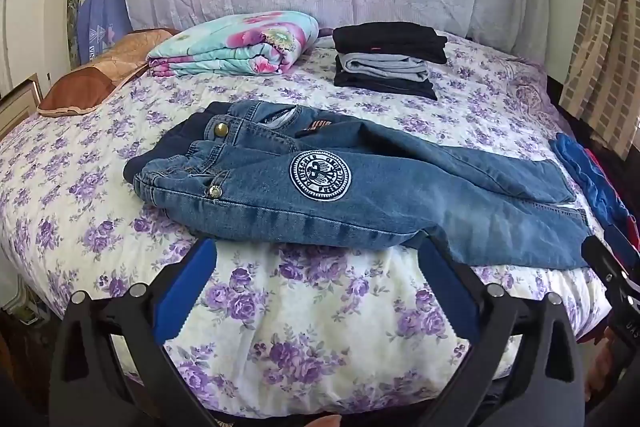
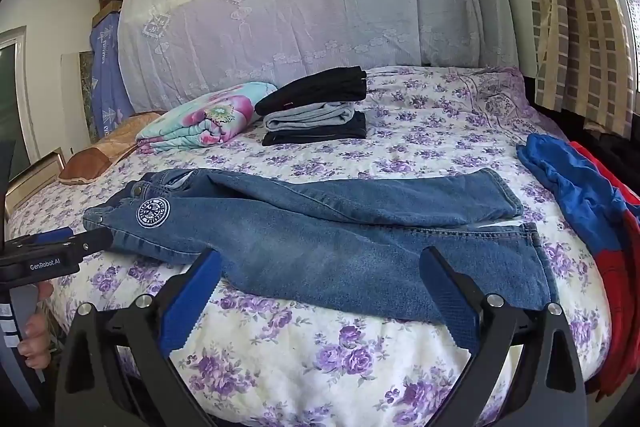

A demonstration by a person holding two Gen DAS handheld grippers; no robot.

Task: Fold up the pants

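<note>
Blue jeans (image 1: pixel 360 195) with a round white patch (image 1: pixel 320 177) lie spread across the bed, waistband to the left, legs to the right. They also show in the right wrist view (image 2: pixel 340 235). My left gripper (image 1: pixel 316 247) is open, its blue fingertips just at the jeans' near edge below the waist, holding nothing. My right gripper (image 2: pixel 320 259) is open over the near leg, empty. The left gripper also shows at the left edge of the right wrist view (image 2: pixel 92 241), beside the waistband.
A stack of folded dark and grey clothes (image 1: pixel 390 61) and a floral folded blanket (image 1: pixel 236 43) sit at the back of the bed (image 1: pixel 300 327). A brown pillow (image 1: pixel 100 71) lies at the left. Blue and red garments (image 2: pixel 580 207) lie at the right edge.
</note>
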